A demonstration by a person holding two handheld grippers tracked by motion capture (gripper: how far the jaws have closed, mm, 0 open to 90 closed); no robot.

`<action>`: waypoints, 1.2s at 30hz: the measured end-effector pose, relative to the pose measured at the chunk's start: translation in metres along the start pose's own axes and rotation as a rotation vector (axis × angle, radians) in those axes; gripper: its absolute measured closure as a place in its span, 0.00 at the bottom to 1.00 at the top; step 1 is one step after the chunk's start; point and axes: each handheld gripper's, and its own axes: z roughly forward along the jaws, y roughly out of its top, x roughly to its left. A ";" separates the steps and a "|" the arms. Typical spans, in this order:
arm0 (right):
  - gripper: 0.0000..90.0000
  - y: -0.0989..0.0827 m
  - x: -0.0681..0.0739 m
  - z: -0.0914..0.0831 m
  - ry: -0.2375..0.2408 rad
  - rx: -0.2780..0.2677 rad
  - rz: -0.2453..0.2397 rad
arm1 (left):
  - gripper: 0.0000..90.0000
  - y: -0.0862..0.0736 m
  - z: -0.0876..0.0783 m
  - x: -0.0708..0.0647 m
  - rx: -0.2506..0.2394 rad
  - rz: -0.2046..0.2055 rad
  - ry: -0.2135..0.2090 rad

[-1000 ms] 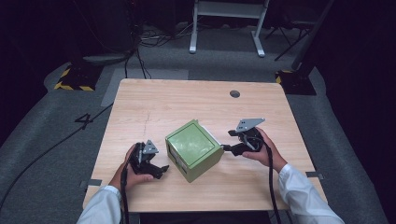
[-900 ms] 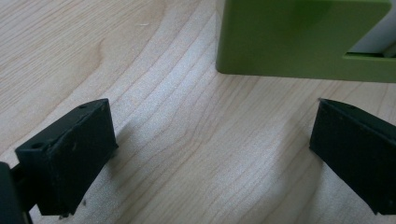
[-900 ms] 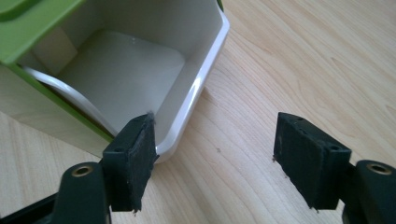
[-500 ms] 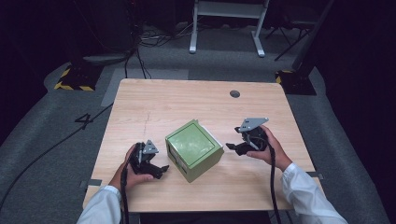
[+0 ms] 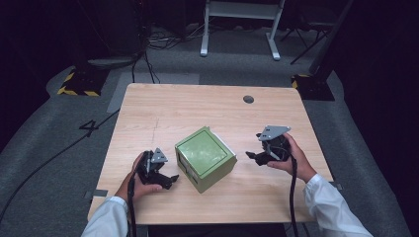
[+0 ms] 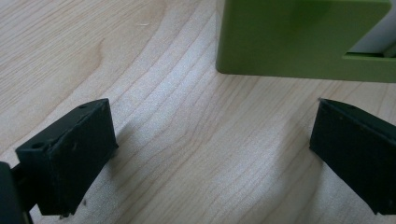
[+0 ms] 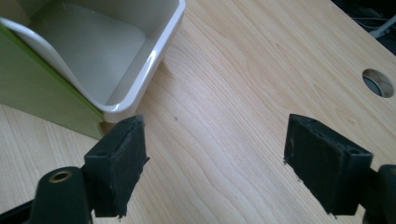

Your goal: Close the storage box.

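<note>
A green box (image 5: 205, 158) sat near the middle of the light wooden table (image 5: 197, 106), turned at an angle to the table's edges. In the right gripper view a white inner tray (image 7: 100, 51) stuck out of its side, open and showing a pale, bare inside. The left gripper (image 5: 165, 178) lay low at the table surface just beside the box's near left corner, held in the person's left hand (image 5: 136, 182); its jaws stood wide apart with only bare wood between them, and the left gripper view showed the green wall of the box (image 6: 299, 37) close ahead, not touched. The right gripper (image 5: 254, 155) was held in the right hand (image 5: 289, 158) on the other side of the box, near it but apart, its jaws also spread wide over bare wood and gripping nothing. A round cable hole (image 5: 248, 99) sat in the table toward the far edge, and also appeared in the right gripper view (image 7: 379, 83). White sleeves (image 5: 331, 207) covered both forearms.
</note>
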 end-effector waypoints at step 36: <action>0.23 -0.111 -0.019 -0.041 -0.092 0.081 0.152 | 0.01 0.000 0.000 0.000 0.001 -0.001 0.001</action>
